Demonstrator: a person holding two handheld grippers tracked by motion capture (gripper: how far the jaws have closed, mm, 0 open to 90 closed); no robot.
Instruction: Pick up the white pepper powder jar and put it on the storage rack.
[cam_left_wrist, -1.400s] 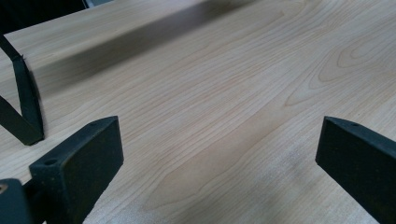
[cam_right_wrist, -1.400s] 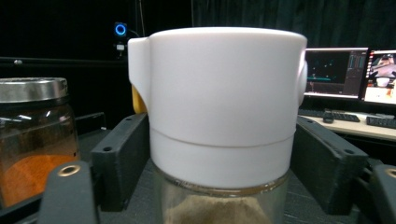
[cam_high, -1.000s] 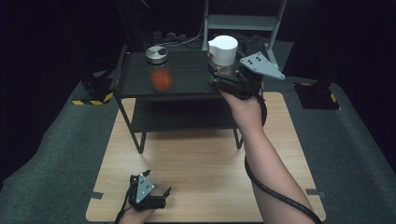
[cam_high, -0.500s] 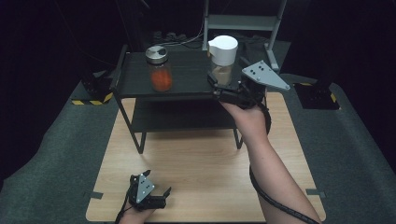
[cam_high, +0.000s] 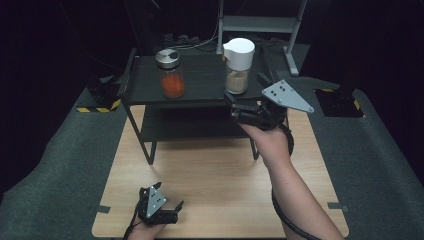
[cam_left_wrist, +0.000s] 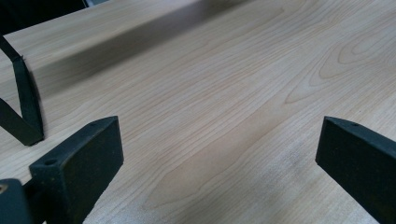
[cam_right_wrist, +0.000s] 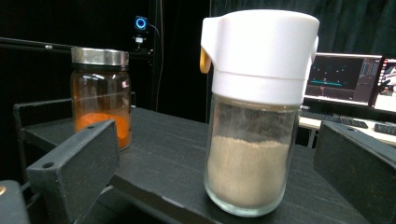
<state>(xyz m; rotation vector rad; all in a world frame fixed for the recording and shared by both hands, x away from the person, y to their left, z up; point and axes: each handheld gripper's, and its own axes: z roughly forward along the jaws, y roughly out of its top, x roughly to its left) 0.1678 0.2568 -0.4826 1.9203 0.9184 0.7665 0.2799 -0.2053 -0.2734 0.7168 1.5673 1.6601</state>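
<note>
- White-capped jar (cam_high: 238, 66) stands upright near the right front edge of the black shelf rack (cam_high: 200, 90), its clear glass body cylindrical and roughly half filled with tan powder.
- Its smooth plastic cap is wider than the glass and carries a small spout at one side.
- Right gripper (cam_high: 235, 107) sits lower and farther back from the jar than a second ago, when its jaws flanked the glass; the jaws have just been opening and now stand wide apart, touching nothing.
- In the right gripper view the jar (cam_right_wrist: 254, 116) rises between the two matte black jaws but clear of both.
- Orange-filled jar (cam_high: 171, 74), glass with a metal lid, stands well apart on the rack's left half, unmoved.
- Left gripper (cam_high: 167, 214) rests at the near edge of the pale wood-grain bench (cam_high: 210, 170) as before, jaws spread over bare wood.
</note>
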